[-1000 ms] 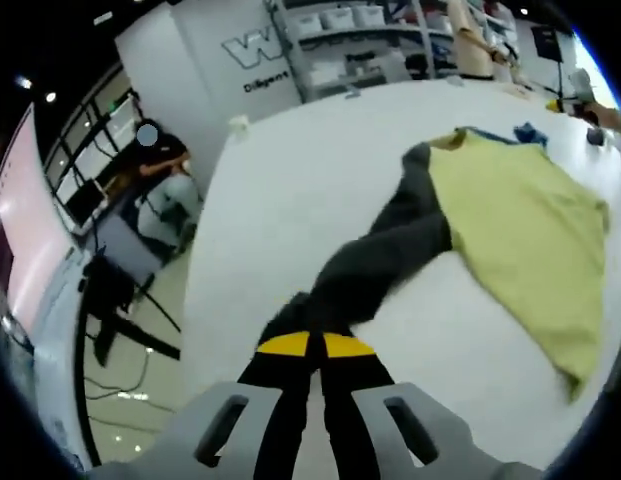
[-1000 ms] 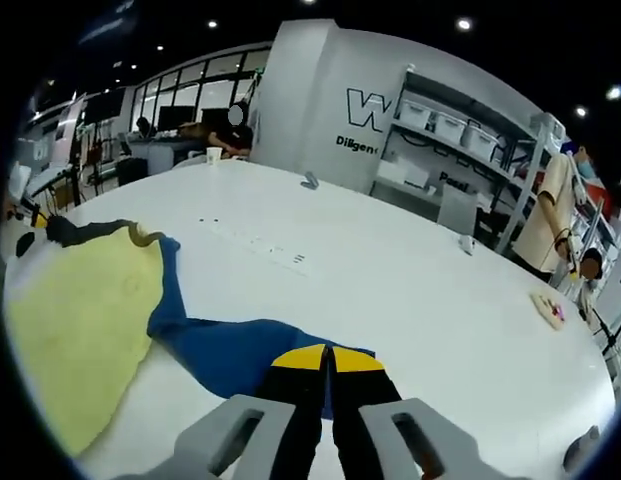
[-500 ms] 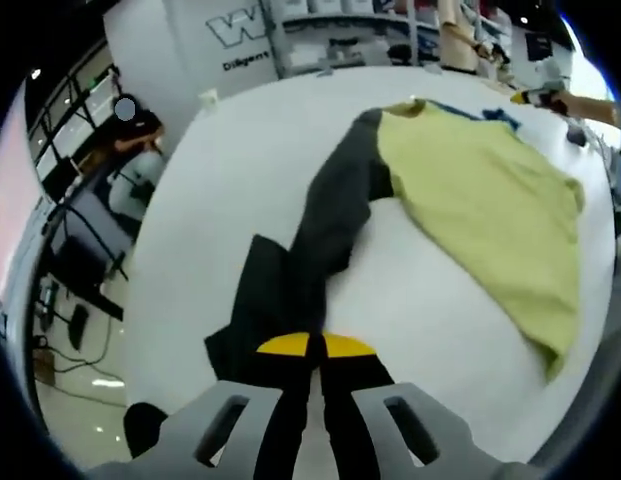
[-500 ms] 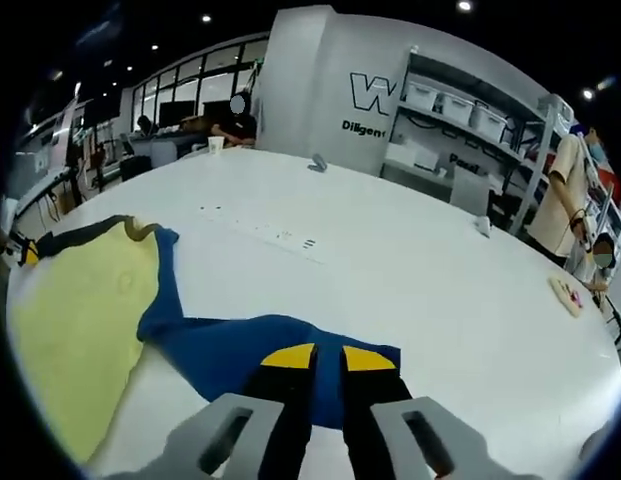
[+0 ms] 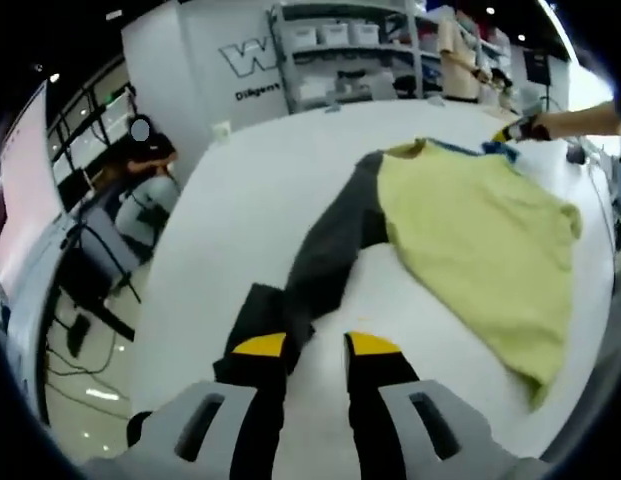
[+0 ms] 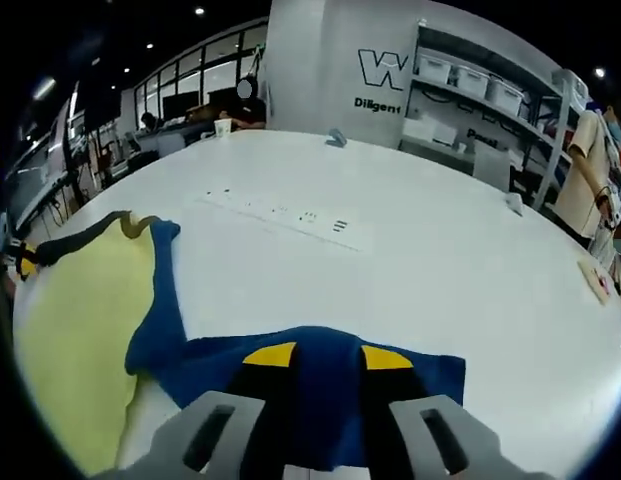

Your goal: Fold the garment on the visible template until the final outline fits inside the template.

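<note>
Currently at the spread-out step: both sleeves lie flat on the white bench (image 5: pixel 260 200), left gripper (image 5: pixel 316 346) jaws spread over the dark-grey sleeve (image 5: pixel 325 250) cuff, right gripper (image 6: pixel 325 356) jaws spread over the blue sleeve (image 6: pixel 320 375); next, re-pinch a cuff and fold it inward over the yellow shirt body (image 5: pixel 470 230).

I work in a lab-like open office: big white table (image 6: pixel 410 260), bin shelves (image 6: pixel 470 85), desks with monitors (image 5: pixel 75 175).

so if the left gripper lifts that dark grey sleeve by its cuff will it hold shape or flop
Probably flop: the dark grey sleeve lies creased and limp on the white table. It likely drags the yellow shirt body, being joined to it. It seems light, thin fabric.
</note>
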{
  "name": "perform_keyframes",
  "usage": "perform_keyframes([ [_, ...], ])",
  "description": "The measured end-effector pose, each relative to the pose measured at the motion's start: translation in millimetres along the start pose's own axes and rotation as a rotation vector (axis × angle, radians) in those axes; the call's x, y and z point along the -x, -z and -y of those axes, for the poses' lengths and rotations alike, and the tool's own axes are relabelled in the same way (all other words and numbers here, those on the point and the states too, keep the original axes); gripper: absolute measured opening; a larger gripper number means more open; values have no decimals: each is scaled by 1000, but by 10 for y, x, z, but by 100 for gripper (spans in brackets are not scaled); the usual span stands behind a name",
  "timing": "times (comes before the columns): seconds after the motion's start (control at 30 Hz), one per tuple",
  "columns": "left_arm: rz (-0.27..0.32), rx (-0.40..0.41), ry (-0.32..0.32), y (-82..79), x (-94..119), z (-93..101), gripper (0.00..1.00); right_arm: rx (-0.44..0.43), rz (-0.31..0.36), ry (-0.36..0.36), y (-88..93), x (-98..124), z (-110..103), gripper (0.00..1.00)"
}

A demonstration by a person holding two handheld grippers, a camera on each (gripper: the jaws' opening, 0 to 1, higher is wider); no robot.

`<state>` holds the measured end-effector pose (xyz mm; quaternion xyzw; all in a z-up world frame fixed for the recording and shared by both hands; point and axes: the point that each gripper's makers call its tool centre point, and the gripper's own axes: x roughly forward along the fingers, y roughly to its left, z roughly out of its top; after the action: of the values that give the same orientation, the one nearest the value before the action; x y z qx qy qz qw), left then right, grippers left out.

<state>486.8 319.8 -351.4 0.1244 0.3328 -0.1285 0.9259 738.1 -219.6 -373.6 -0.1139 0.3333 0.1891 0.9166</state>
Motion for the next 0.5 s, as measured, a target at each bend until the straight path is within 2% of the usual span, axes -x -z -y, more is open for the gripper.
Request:
perform_keyframes([
  [0.13,20,21,-9,-61,61,-14,22,-9,-14,15,16,-62,89,18],
  [0.23,39,31,-31,-157,133,-44,21,-42,-54,31,140,-146,228,18],
  [0.33,48,40,-43,-169,124,-107,21,-65,-35,28,127,-159,246,11],
  [0.4,48,41,-54,-179,129,-139,19,-36,-36,45,127,-199,310,7],
  [0.47,47,41,-61,-188,128,-148,19,-37,-36,39,119,-177,289,5],
  [0.5,48,44,-61,-190,125,-145,19,-21,-40,36,136,-156,258,1],
])
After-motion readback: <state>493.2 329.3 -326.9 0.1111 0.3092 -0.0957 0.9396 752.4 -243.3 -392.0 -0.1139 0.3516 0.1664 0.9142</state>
